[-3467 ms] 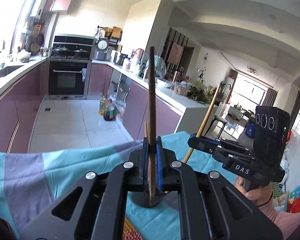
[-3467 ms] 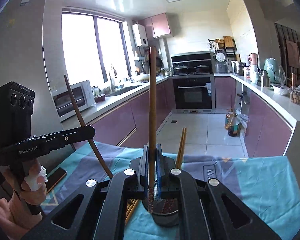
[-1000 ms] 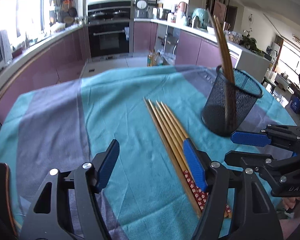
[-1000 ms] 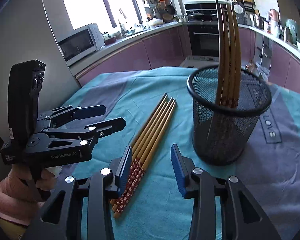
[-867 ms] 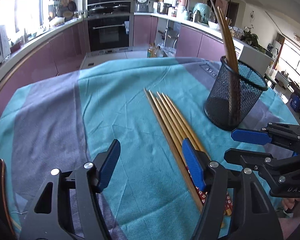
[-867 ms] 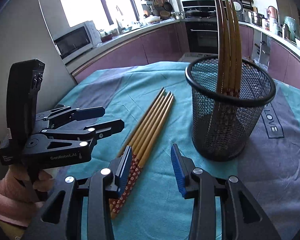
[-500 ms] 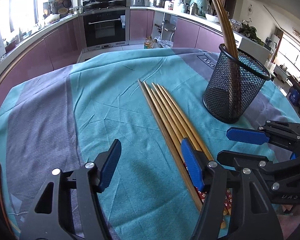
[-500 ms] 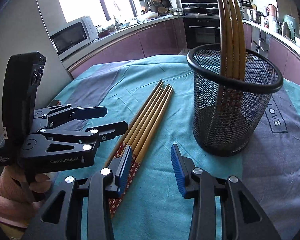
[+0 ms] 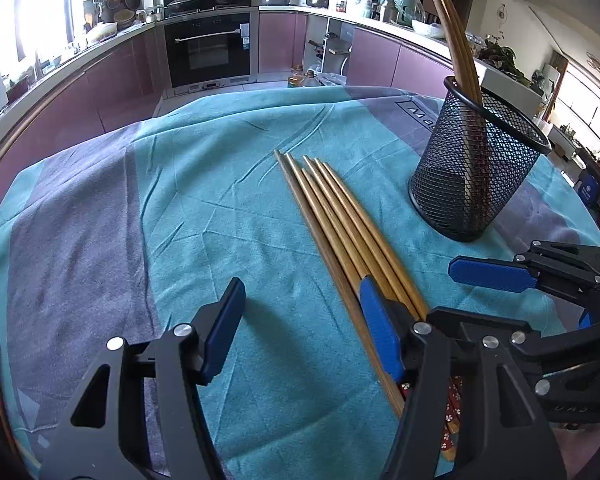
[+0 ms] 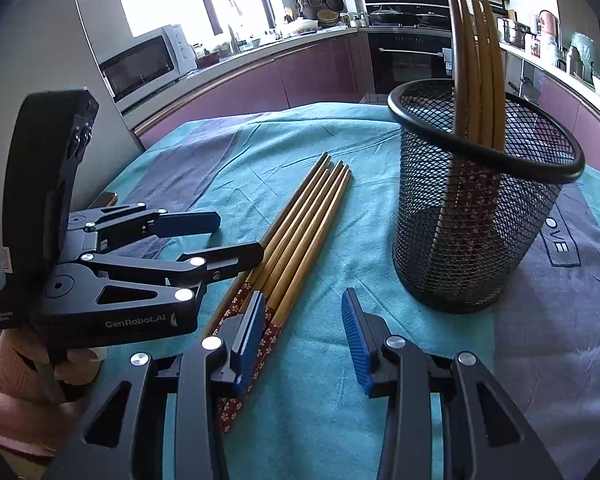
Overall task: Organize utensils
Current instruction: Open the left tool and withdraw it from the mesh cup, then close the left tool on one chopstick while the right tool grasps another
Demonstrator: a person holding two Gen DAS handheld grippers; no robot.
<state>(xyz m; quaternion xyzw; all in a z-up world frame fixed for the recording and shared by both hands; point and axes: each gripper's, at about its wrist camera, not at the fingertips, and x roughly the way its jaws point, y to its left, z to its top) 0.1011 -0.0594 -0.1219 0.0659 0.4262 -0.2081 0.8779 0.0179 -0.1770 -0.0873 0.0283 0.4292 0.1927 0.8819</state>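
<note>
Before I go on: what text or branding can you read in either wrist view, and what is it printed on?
"GenRobot.AI": side of the black left claw.
"DAS": partly visible on the black right claw.
"OVE": cut-off print on the teal and purple tablecloth.
Boxed print on the cloth behind the black wire-mesh cup: unreadable.
Small white label on the left claw's handle: too small.

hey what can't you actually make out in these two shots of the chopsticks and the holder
- Patterned ends of the loose chopsticks: left wrist view, hidden behind the left tool.
- Count in the mesh holder: right wrist view, sticks overlap.
- Tablecloth lettering: both views, cut off by the holder.
- Tips of the standing chopsticks: right wrist view, cut off by the top edge.
</note>
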